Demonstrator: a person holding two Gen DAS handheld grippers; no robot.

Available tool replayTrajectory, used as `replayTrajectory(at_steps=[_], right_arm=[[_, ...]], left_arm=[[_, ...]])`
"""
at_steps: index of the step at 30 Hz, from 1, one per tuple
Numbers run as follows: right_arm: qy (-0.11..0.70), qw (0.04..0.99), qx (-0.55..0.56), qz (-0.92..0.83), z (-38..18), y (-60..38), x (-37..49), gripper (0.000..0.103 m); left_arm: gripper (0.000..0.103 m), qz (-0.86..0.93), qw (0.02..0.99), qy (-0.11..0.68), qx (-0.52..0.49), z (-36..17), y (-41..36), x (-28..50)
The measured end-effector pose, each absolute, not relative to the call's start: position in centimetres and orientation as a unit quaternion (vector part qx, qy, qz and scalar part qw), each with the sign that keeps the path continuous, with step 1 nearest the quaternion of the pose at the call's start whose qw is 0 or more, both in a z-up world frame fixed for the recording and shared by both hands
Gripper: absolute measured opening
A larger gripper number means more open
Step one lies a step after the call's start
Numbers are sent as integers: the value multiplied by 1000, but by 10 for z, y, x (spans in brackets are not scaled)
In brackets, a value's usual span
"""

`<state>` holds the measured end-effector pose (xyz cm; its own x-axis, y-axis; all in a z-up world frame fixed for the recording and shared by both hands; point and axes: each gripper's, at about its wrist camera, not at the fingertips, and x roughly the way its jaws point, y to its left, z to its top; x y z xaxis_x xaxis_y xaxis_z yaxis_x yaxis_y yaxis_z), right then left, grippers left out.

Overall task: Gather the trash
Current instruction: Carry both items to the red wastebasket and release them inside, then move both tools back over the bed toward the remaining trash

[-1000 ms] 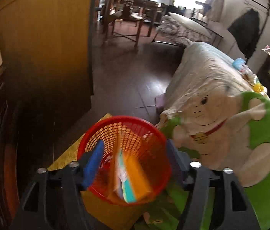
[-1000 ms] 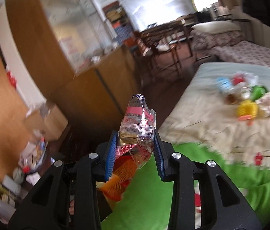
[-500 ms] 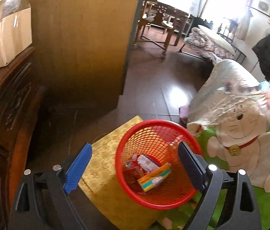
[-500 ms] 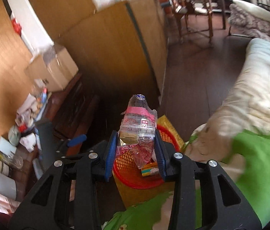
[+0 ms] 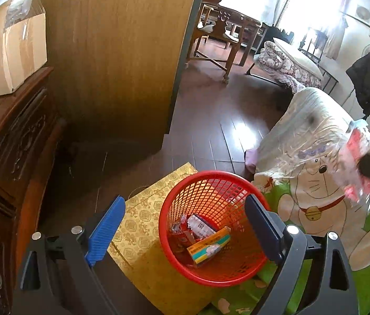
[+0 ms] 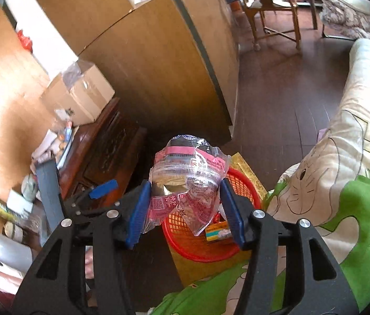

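Since a second ago, both cameras have swung toward the red mesh basket (image 5: 212, 225), and the left jaws, then nearer together over it, now stand wide apart.

From the left wrist, the left gripper (image 5: 185, 225) hangs released and empty above the basket, which sits on a yellow patterned box (image 5: 142, 218) beside the bed's green cartoon blanket (image 5: 324, 210). A small carton (image 5: 208, 244) and red packets (image 5: 185, 232) lie at the bottom. Parked here, this gripper probably waits out of the way of the drop. At the right edge, the crumpled clear wrapper (image 5: 355, 162) shows blurred, up and to the right of the basket.

From the right wrist, the right gripper (image 6: 185, 207) is clenched on the wrapper (image 6: 187, 173), pinching it across its middle. Its long axis runs forward along the fingers, the dark printed end pointing away from the camera and a loose corner trailing down toward the basket (image 6: 203, 246) just below. Held so, the wrapper should fall into the basket when let go.
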<state>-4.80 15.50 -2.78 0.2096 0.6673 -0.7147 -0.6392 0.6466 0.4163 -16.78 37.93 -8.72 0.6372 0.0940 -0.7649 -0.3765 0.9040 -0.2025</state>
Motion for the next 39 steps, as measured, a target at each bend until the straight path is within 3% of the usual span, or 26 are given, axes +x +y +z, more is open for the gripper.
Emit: replayTrajectory(at_steps=[2, 11, 21, 30, 39], right_arm=[[490, 761, -8, 425, -36, 167, -45, 69], [505, 755, 66, 414, -42, 151, -30, 72], [400, 837, 59, 369, 14, 94, -48, 72], [341, 899, 97, 256, 50, -35, -45, 73], [346, 930, 91, 87, 34, -151, -21, 75]], left_arm=[[91, 136, 889, 403, -172, -84, 379, -168], [91, 142, 890, 400, -165, -73, 380, -170], [91, 132, 908, 380, -115, -32, 342, -161], [96, 59, 940, 335, -19, 34, 232, -125], [97, -31, 944, 325, 37, 61, 110, -71]])
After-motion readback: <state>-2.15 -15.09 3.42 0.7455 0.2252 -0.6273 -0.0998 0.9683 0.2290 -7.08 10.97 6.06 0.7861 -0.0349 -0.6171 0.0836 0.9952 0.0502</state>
